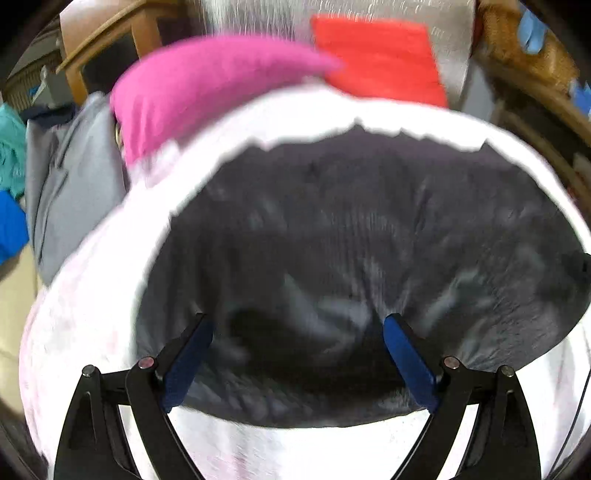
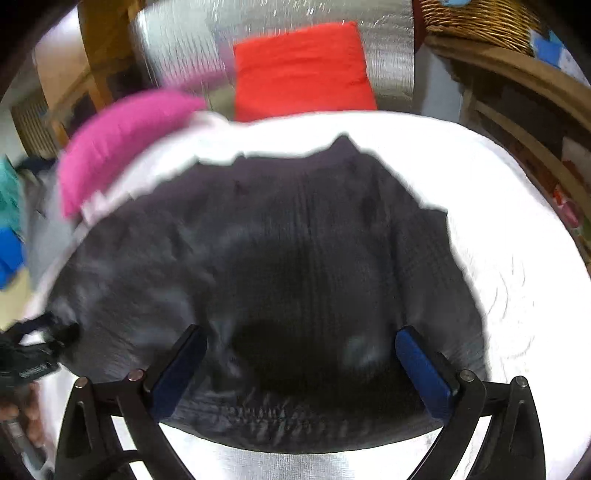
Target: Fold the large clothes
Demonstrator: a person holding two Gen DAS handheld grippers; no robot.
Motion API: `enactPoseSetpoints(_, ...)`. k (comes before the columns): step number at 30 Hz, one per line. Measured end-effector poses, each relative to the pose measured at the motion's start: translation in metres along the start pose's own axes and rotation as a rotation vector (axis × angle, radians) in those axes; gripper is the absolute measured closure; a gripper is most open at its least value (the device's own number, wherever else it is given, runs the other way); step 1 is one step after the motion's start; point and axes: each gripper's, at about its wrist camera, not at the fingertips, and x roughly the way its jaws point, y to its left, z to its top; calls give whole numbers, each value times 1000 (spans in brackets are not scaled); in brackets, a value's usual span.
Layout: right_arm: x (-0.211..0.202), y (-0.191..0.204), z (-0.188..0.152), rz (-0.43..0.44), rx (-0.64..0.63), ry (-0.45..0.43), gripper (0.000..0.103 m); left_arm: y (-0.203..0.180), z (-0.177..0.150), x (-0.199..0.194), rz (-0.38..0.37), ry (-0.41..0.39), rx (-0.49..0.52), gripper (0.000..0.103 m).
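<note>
A dark grey ribbed garment (image 1: 354, 236) lies spread on a white cloth surface (image 1: 92, 295), filling the middle of both views. My left gripper (image 1: 297, 325) hovers open over its near edge, with blue pads wide apart and nothing between them. My right gripper (image 2: 301, 339) is also open above the same garment (image 2: 288, 240) near its hem. The left gripper's tip (image 2: 44, 332) shows at the left edge of the right wrist view, by the garment's left side. Both views are blurred by motion.
A folded red cloth (image 1: 380, 59) and a pink cloth (image 1: 192, 88) lie beyond the white cloth (image 2: 498, 221). A grey jacket (image 1: 70, 184) and teal and blue clothes (image 1: 11, 184) sit at the left. Wooden furniture and a wicker basket (image 2: 480, 18) stand behind.
</note>
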Motion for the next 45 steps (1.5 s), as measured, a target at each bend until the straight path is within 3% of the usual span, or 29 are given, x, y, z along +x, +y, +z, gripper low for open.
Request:
enactPoseSetpoints(2, -7, -28, 15, 3, 57, -25, 0, 25, 13, -16, -5, -92, -17, 9)
enactPoseSetpoints(4, 1, -63, 26, 26, 146, 12, 0, 49, 23, -12, -7, -97, -48, 9)
enactPoseSetpoints(6, 19, -100, 29, 90, 267, 61, 0, 84, 33, 12, -17, -24, -135, 9)
enactPoseSetpoints(8, 32, -126, 25, 168, 371, 90, 0, 112, 33, 35, -84, 44, -237, 9)
enactPoseSetpoints(12, 56, -142, 20, 304, 468, 122, 0, 137, 32, 60, -186, 100, -356, 9)
enactPoseSetpoints(14, 64, -140, 20, 346, 479, 148, 0, 141, 36, 72, -274, 133, -397, 9)
enactPoseSetpoints(16, 74, -133, 25, 375, 460, 165, 0, 141, 39, 82, -312, 156, -408, 9)
enactPoseSetpoints(19, 81, -125, 30, 372, 431, 175, 0, 135, 40, 86, -319, 157, -408, 9)
enactPoseSetpoints(21, 80, -119, 34, 420, 421, 173, 15, 136, 41, 83, -336, 147, -413, 9)
enactPoseSetpoints(23, 74, -114, 34, 397, 359, 174, 22, 140, 43, 78, -360, 115, -420, 9)
enactPoseSetpoints(25, 80, -110, 33, 374, 314, 198, 23, 140, 40, 83, -360, 124, -413, 9)
enactPoseSetpoints(27, 90, -111, 27, 366, 329, 232, 22, 139, 35, 100, -345, 202, -409, 9)
enactPoseSetpoints(29, 89, -107, 26, 369, 324, 212, 22, 135, 33, 103, -330, 185, -394, 9)
enactPoseSetpoints(30, 89, -104, 26, 377, 315, 214, 22, 132, 34, 101, -312, 181, -379, 12)
enactPoseSetpoints(31, 90, -97, 27, 362, 284, 225, 24, 128, 36, 101, -306, 179, -365, 33)
enactPoseSetpoints(32, 91, -90, 29, 338, 249, 239, 40, 121, 38, 101, -312, 187, -335, 46)
enactPoseSetpoints(33, 90, -84, 31, 335, 222, 259, 59, 114, 42, 98, -276, 188, -308, 52)
enactPoseSetpoints(34, 88, -80, 33, 328, 212, 262, 64, 107, 47, 95, -265, 190, -278, 68)
enactPoseSetpoints(35, 84, -74, 38, 306, 195, 265, 73, 101, 51, 91, -240, 193, -258, 75)
enactPoseSetpoints(38, 67, -57, 54, 259, 138, 268, 81, 85, 68, 77, -148, 195, -208, 84)
enactPoseSetpoints(40, 43, -44, 70, 262, 105, 235, 83, 80, 78, 64, -134, 170, -195, 85)
enactPoseSetpoints(45, -41, -17, 97, 266, 13, 125, 89, 69, 98, -34, -161, -12, -151, 86)
